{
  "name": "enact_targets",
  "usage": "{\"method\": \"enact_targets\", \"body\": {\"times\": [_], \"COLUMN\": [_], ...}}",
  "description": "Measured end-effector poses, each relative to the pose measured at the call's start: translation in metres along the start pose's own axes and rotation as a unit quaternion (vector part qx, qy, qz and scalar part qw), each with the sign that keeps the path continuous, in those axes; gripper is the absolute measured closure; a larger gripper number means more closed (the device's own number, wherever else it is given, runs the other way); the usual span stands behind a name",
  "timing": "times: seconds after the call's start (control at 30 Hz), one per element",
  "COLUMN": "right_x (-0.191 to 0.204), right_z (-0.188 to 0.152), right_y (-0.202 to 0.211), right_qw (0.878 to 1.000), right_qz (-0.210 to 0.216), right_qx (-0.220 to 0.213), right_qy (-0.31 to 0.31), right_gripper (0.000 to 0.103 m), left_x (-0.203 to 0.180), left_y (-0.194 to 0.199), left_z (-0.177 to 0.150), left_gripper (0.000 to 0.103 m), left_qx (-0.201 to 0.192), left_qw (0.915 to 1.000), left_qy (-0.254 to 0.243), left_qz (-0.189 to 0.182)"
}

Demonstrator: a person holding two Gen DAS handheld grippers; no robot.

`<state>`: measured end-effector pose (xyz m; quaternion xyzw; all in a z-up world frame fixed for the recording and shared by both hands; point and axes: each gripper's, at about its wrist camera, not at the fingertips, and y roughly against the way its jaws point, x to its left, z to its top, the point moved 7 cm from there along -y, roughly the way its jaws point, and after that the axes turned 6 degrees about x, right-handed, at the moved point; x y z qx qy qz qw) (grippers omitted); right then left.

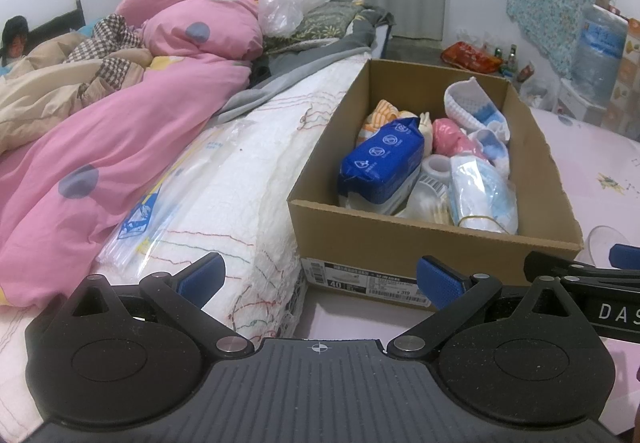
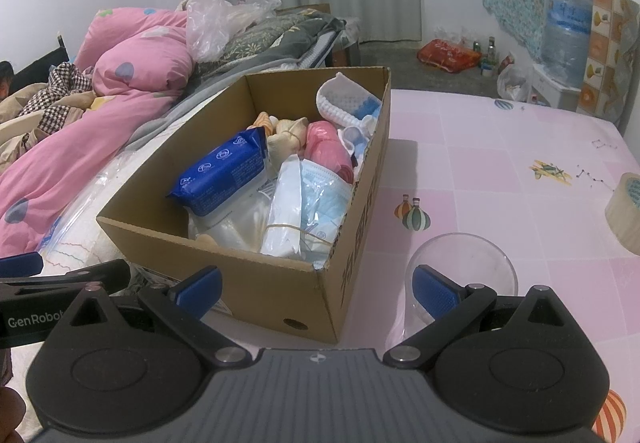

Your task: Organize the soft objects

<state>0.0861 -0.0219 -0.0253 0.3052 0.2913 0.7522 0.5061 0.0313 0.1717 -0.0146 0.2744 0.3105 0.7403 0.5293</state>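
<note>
Inside the cardboard box [image 2: 280, 295] the soft packs [image 2: 224, 171] already lay together, and both grippers [image 1: 320, 279] [image 2: 318, 285] had wide, empty fingers.

left hand-held gripper [image 1: 320, 279] agape, right hand-held gripper [image 2: 318, 285] agape

A clear glass bowl [image 2: 464, 275] sits near the bed's front edge, a roll of tape [image 2: 626, 207] by its right edge. On the floor beyond the far edge stand a water jug [image 2: 566, 29] and a red packet [image 2: 448, 55].
</note>
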Motion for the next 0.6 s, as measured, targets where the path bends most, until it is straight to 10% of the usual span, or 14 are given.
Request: {"method": "enact_targets", "body": {"times": [0.6], "right_x": [0.0], "right_z": [-0.0003], "right_y": [-0.0004], "right_qw": [1.0], "right_qz": [0.001], "right_qx": [0.0], "right_qy": [-0.001], "right_gripper": [0.031], "left_x": [0.0008], "left_y": [-0.0005], "left_z": [-0.0019], "left_gripper": [0.001], "left_qx": [0.001], "left_qw": [1.0], "left_qy": [0.001], "left_qz": [0.0]}}
